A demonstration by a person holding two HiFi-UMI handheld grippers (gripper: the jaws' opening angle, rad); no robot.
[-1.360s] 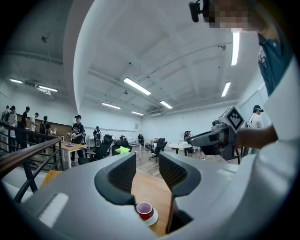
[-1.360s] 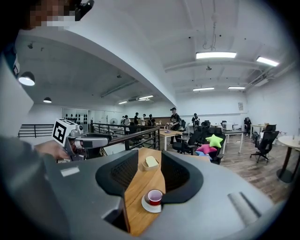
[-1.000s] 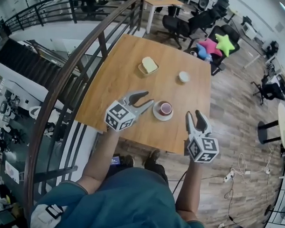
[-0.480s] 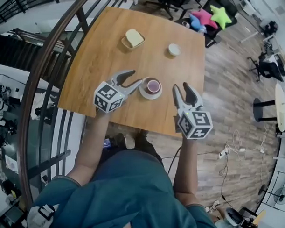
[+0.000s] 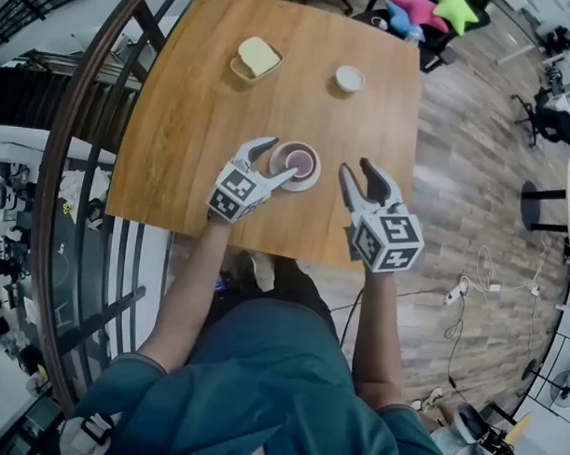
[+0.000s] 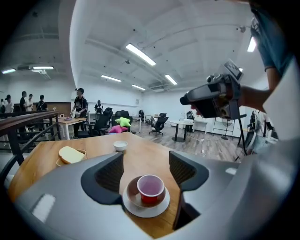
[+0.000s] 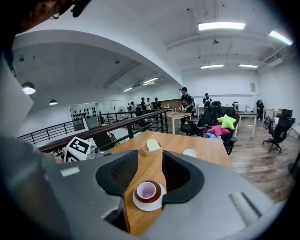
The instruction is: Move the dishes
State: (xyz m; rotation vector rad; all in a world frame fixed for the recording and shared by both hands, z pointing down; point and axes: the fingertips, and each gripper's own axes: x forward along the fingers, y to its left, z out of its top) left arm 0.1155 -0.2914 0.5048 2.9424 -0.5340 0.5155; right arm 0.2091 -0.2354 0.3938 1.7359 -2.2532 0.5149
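A red cup [image 5: 300,161] stands on a white saucer [image 5: 308,181] near the wooden table's [image 5: 200,107] front edge. My left gripper [image 5: 280,158] is open at the saucer's left side, its fingers reaching around the rim. In the left gripper view the cup [image 6: 151,189] and saucer [image 6: 161,206] sit low between the open jaws [image 6: 146,168]. My right gripper [image 5: 355,168] is open just right of the saucer, apart from it. The right gripper view shows the cup [image 7: 146,191] beyond its open jaws [image 7: 150,171].
A small bowl with bread [image 5: 256,58] and a small white bowl [image 5: 348,79] stand at the table's far side. A dark railing [image 5: 88,112] runs along the table's left. Chairs with star cushions [image 5: 433,8] stand beyond the far edge. Wood floor lies to the right.
My left gripper has moved forward and closed in on the saucer's left rim. The right gripper has edged nearer the saucer. The head view has shifted over the table.
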